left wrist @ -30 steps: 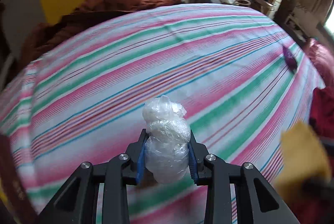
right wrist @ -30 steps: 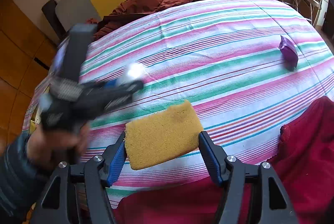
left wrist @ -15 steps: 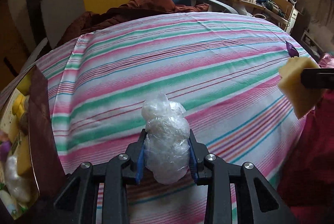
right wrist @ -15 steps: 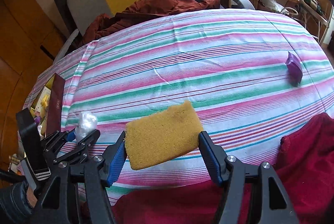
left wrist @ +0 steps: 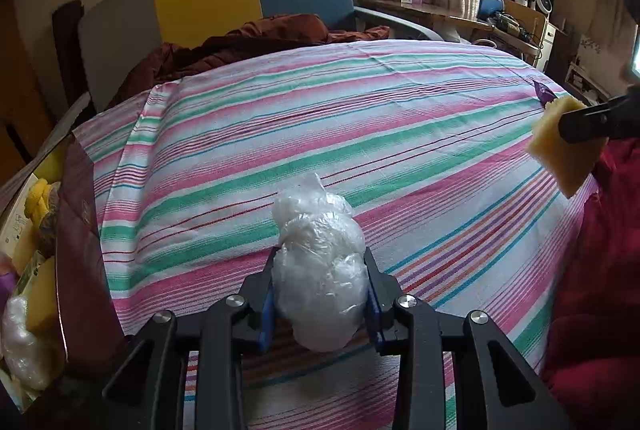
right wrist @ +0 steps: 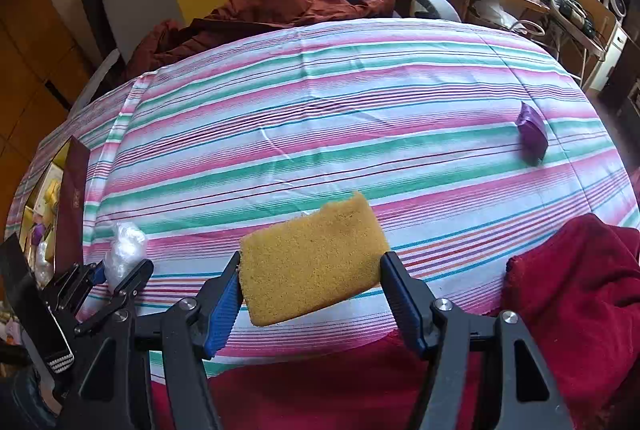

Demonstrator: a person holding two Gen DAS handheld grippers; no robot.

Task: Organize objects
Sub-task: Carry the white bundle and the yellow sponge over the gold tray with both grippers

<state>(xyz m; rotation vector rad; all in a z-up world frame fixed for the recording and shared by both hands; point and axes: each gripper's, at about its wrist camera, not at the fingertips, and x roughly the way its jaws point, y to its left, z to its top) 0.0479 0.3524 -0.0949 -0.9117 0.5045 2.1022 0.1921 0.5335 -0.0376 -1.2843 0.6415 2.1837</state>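
My left claw (left wrist: 319,284) was loosening on the plastic-wrap ball (left wrist: 319,266), which could roll off the desk's (left wrist: 360,133) left edge, perhaps missing the box (left wrist: 76,230). My right claw (right wrist: 310,280), half open, clamped the sponge (right wrist: 312,262).

a striped cloth (right wrist: 320,117) covers the table, bearing a purple packet (right wrist: 532,133).

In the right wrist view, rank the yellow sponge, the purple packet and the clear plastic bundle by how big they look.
1. yellow sponge, nearest the camera, so flattered
2. purple packet and plastic bundle: too alike to rank
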